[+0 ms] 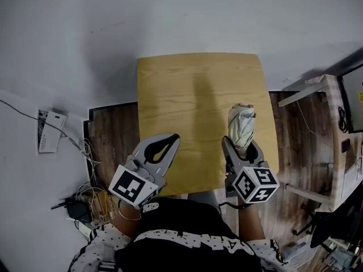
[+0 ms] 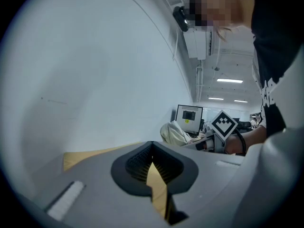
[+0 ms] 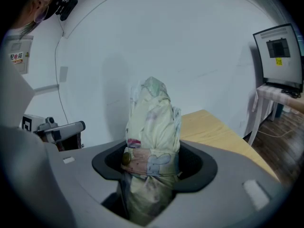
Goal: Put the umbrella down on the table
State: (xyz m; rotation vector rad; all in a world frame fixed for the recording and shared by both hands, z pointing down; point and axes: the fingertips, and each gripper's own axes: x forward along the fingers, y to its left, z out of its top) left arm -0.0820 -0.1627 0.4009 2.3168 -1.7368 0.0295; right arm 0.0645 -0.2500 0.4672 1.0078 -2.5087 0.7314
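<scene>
Umbrella (image 3: 151, 127), folded and strapped, is pinched in the right tongs (image 3: 152, 167); its rear end is hidden behind them. Its long axis follows the tongs, pointing away from the person, over the bench (image 1: 187, 95); whether it touches is unclear. Beside it, the left tongs (image 1: 173, 137) are pressed together, empty.

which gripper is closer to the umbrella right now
Right. The right gripper is clamped on the folded umbrella over the table; the left gripper is shut and empty, off to its left, apart from it.
</scene>
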